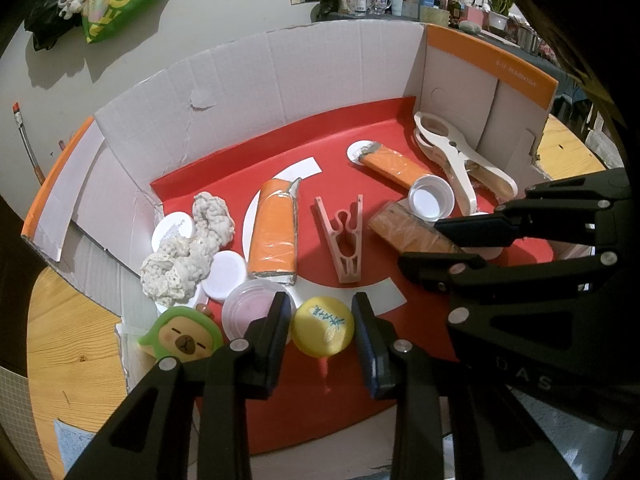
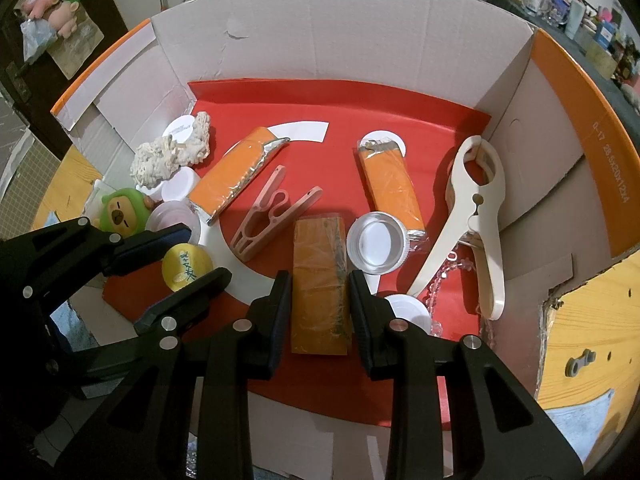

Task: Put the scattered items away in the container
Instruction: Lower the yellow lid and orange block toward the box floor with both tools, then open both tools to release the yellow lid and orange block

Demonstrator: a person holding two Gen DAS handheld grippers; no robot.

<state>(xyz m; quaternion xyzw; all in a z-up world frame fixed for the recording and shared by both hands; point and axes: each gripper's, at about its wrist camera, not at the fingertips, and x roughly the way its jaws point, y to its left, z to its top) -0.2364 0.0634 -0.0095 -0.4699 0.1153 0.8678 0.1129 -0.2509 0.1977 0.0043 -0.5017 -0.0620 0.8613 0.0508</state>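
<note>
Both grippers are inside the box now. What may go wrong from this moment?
1. The left gripper stands open around the yellow cap; round and low, it may slip out as the jaws close.
2. The right gripper straddles the brown packet; the open white lid lies close beside and may be pushed.
3. The two grippers work near each other and may collide.

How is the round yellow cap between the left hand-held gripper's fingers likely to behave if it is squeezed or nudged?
The round yellow cap looks like stiff moulded plastic, so it should probably hold its shape between the left hand-held gripper fingers. Its smooth curved rim may slip if pinched off-centre. It lies flat on the cardboard box's red floor, so a push would likely slide it rather than roll it.
</note>
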